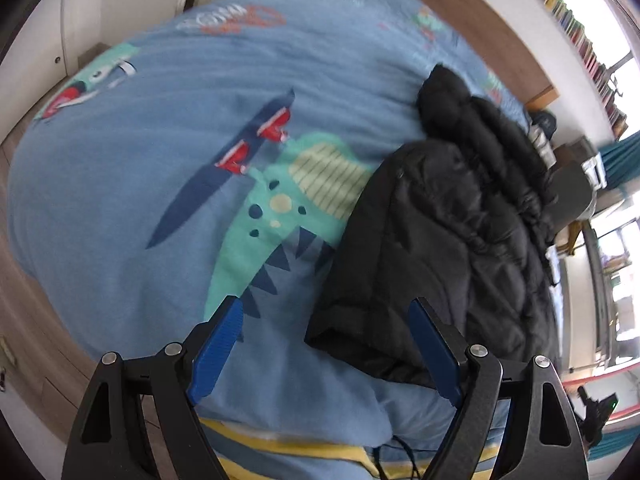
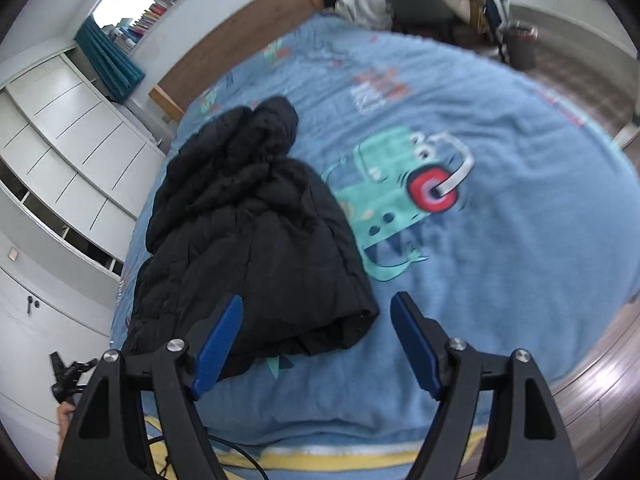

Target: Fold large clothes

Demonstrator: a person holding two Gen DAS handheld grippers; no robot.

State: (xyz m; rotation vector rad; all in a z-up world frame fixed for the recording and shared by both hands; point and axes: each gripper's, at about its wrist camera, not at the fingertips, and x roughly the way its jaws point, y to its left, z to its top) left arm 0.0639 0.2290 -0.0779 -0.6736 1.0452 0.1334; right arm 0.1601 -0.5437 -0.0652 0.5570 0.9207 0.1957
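A black puffer jacket (image 1: 448,216) lies bunched on a blue bedspread (image 1: 160,160), at the right in the left wrist view. In the right wrist view the jacket (image 2: 248,232) lies left of centre on the bedspread (image 2: 500,260). My left gripper (image 1: 326,312) is open and empty, hovering just short of the jacket's near hem. My right gripper (image 2: 316,308) is open and empty, its left finger (image 2: 218,340) over the jacket's near hem. Neither gripper holds anything.
The bedspread bears dinosaur prints (image 2: 396,196). A wooden headboard (image 2: 236,40) stands at the far end. White cupboards (image 2: 60,140) stand on the left in the right wrist view. Clutter and a bin (image 2: 520,44) stand beyond the bed. Wooden floor (image 2: 592,368) runs along the right.
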